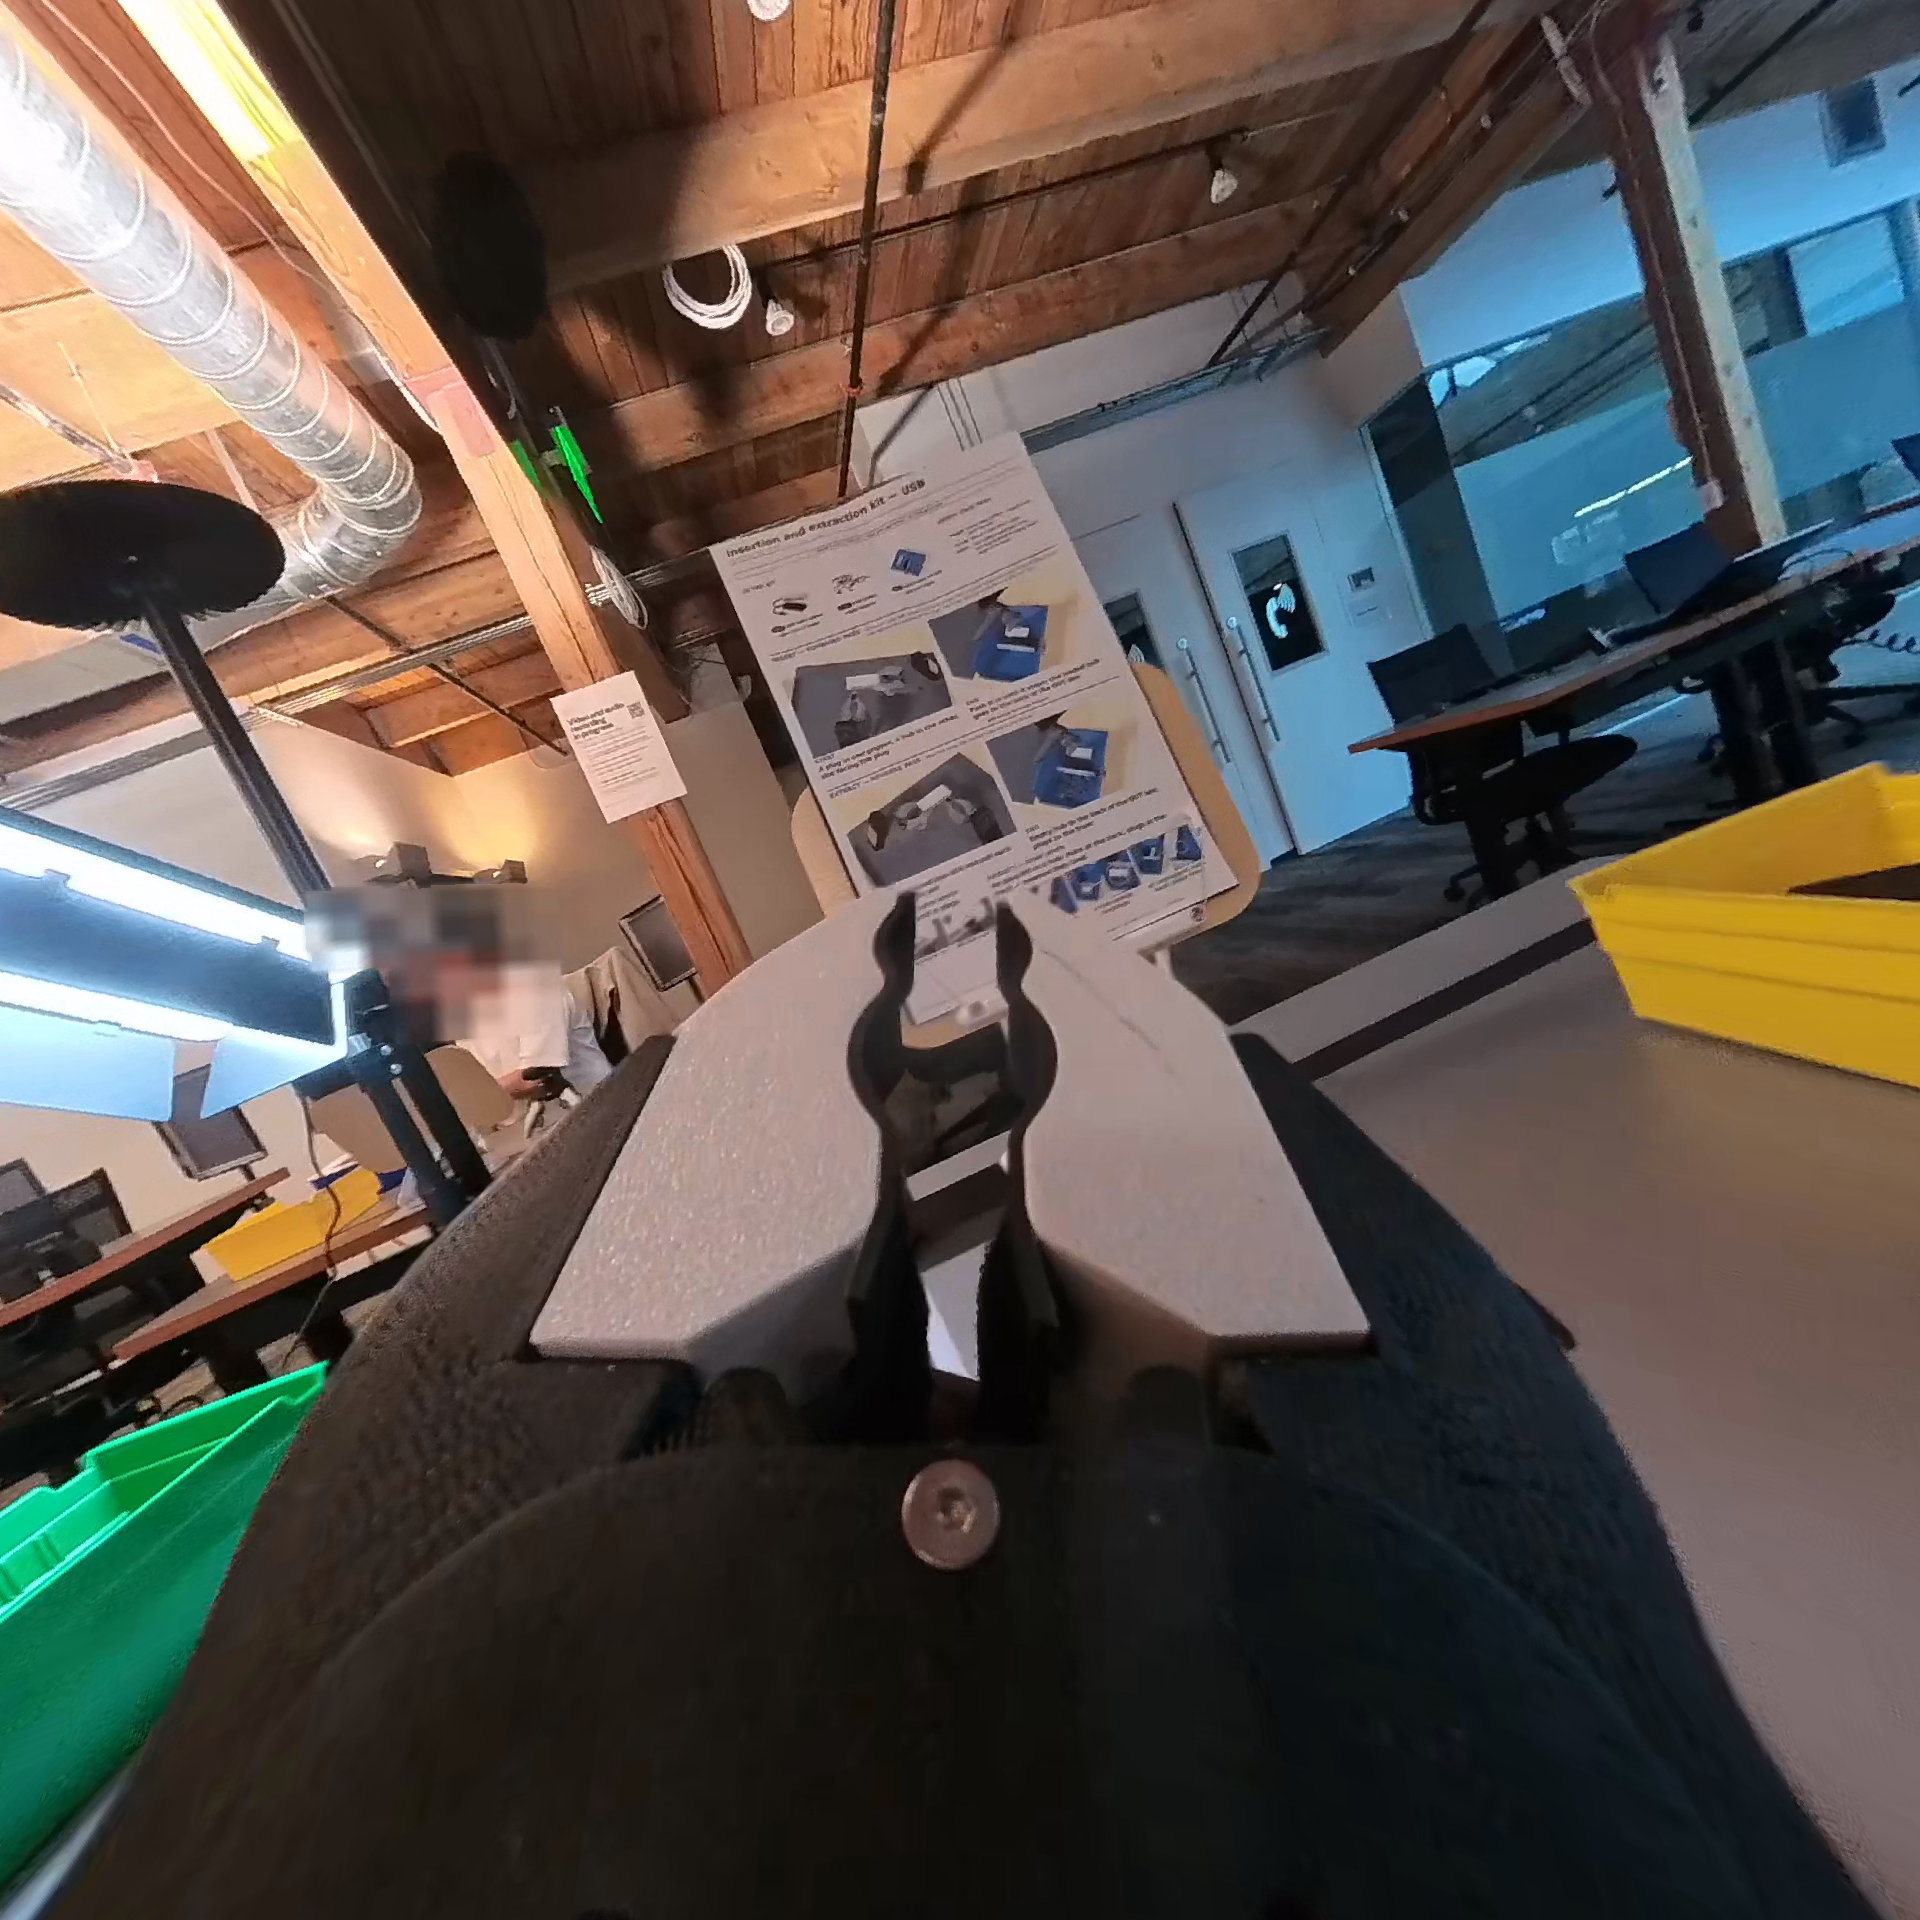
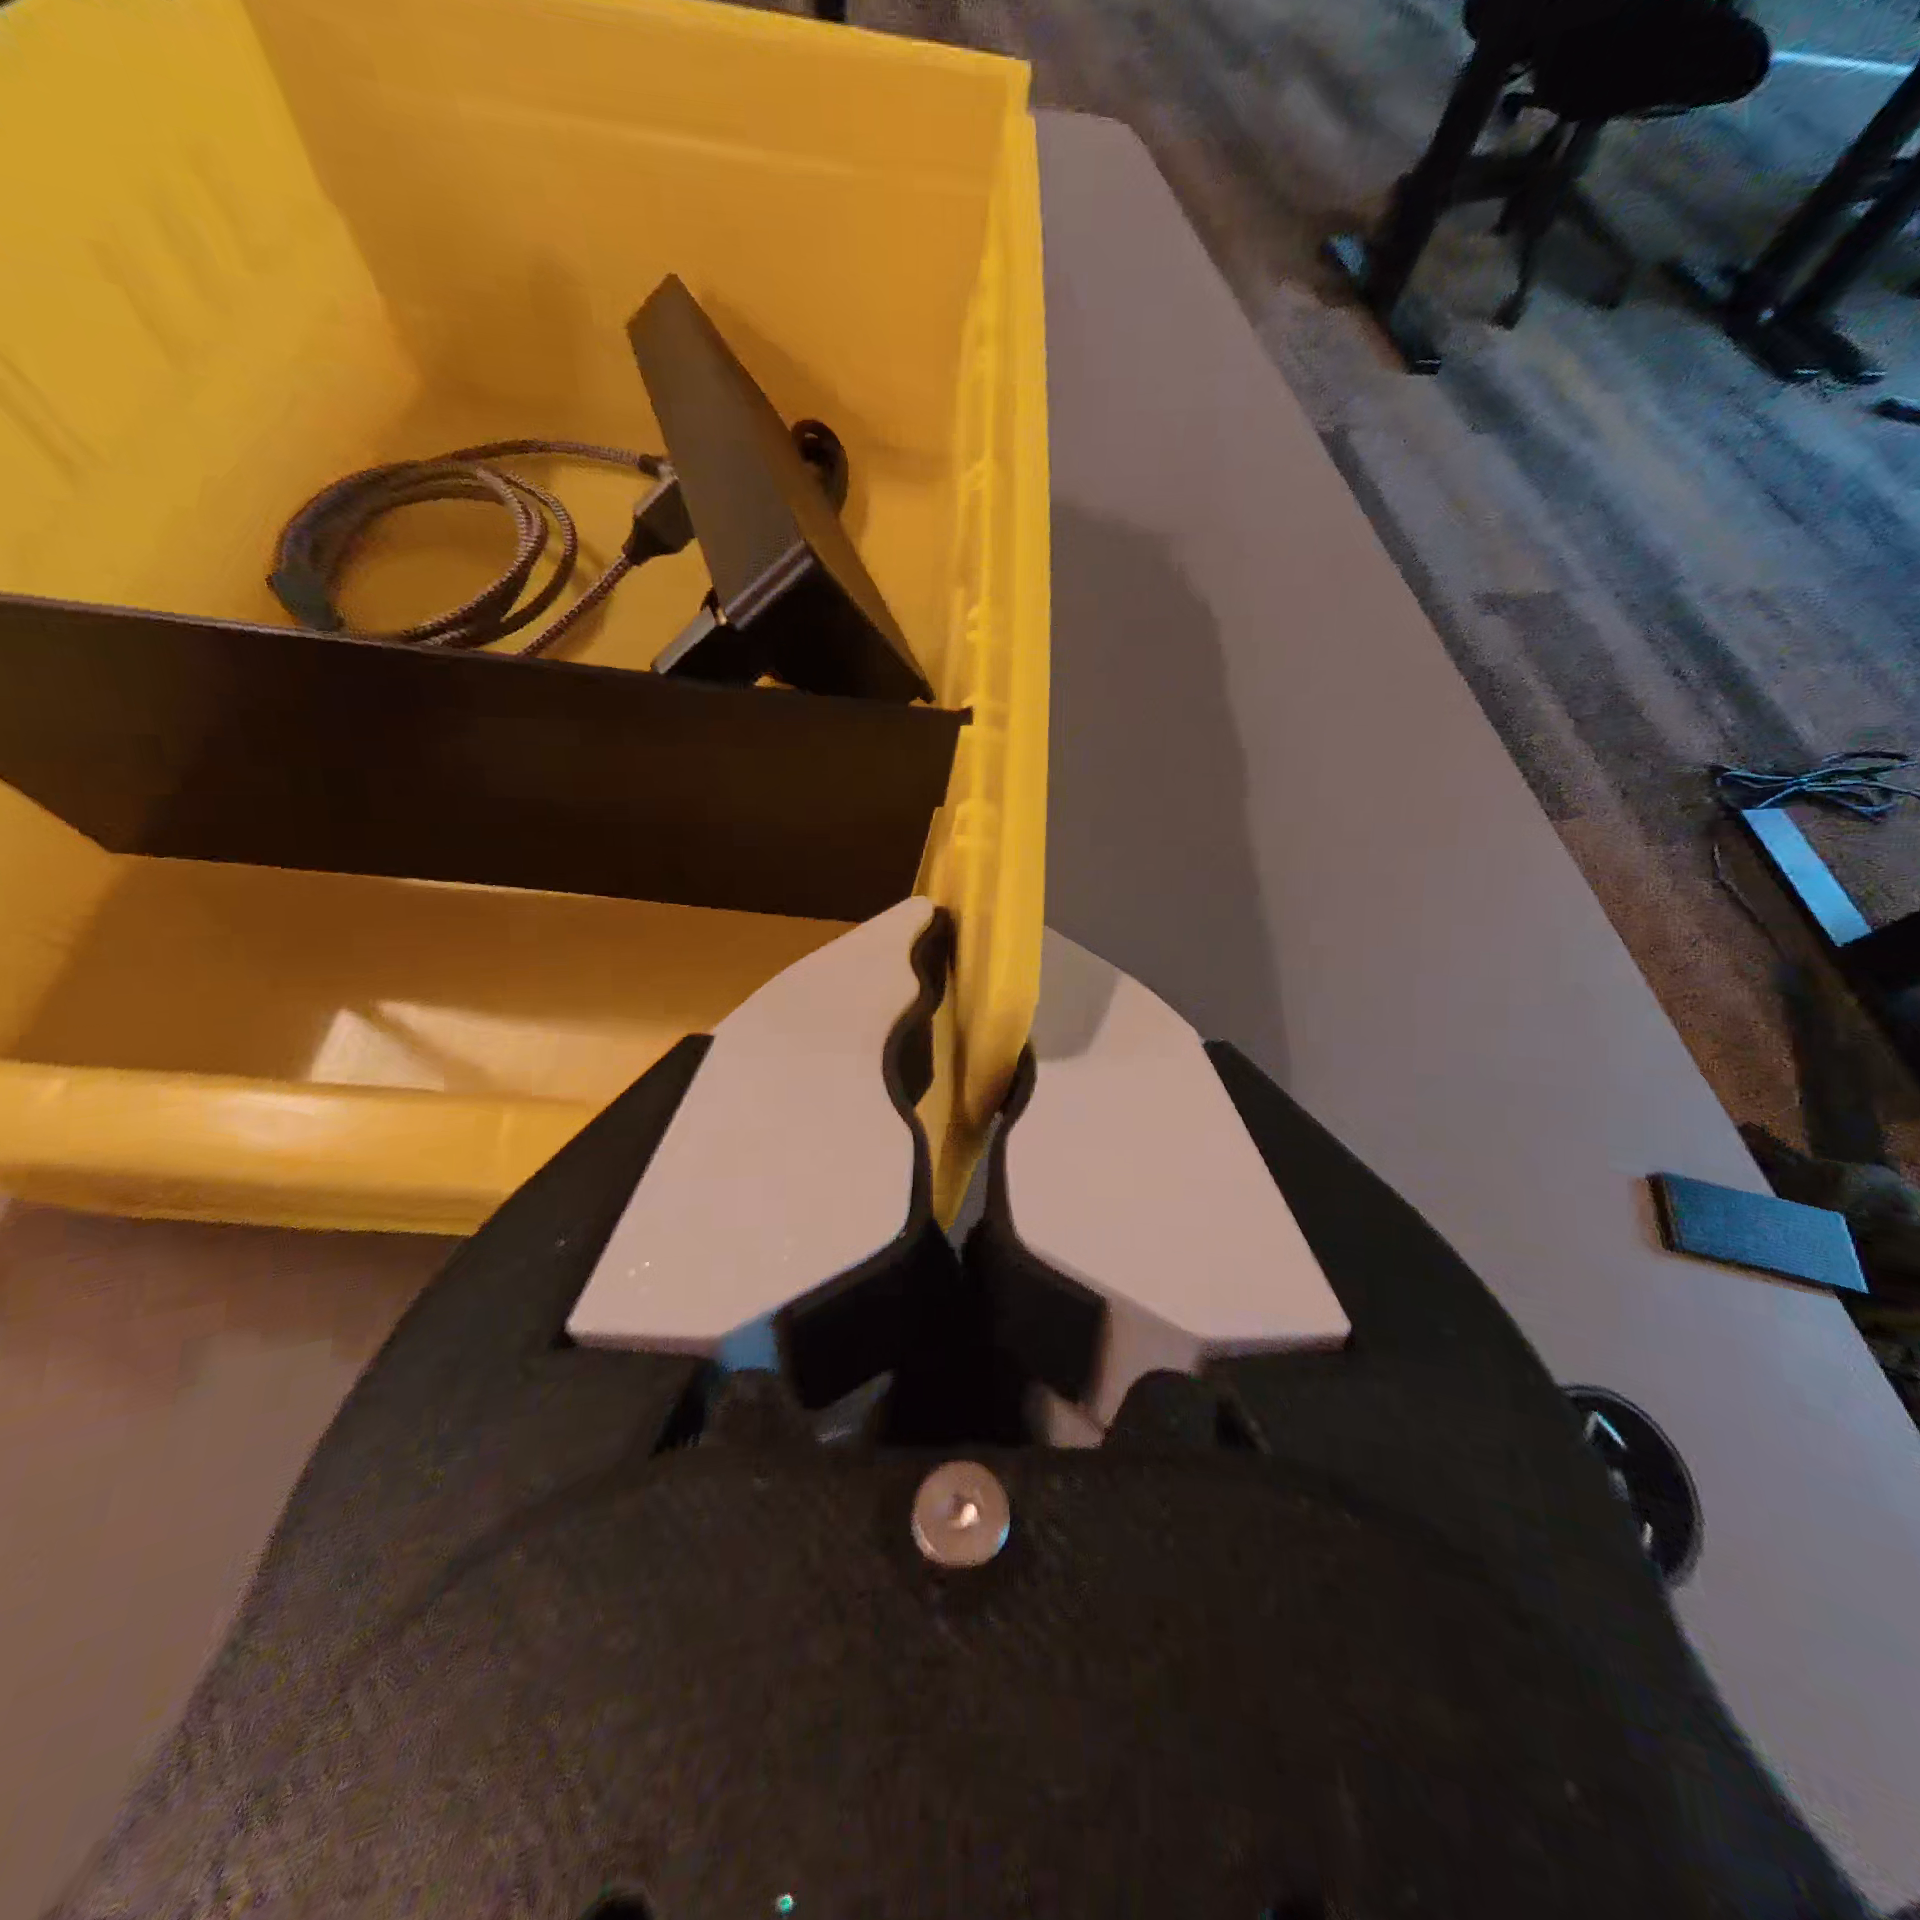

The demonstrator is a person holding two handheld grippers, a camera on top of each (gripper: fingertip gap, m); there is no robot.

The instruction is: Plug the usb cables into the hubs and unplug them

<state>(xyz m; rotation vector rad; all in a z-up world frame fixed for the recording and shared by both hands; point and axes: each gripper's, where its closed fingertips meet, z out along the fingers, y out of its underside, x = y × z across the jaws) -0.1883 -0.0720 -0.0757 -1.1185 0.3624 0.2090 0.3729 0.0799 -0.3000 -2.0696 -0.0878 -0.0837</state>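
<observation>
In the right wrist view, a yellow bin stands on a grey table. A black divider splits the bin. The far compartment holds a black wedge-shaped hub and a coiled braided USB cable, its plug lying by the hub. The near compartment holds nothing. My right gripper is shut on the bin's right wall near the front corner. In the left wrist view, my left gripper is tilted up toward the room, its jaws narrowly apart and empty. The yellow bin is to its right.
A green bin sits at the lower left of the left wrist view. An instruction poster stands past the table's far edge. A person sits at the back left. A black pad lies near the table's right edge.
</observation>
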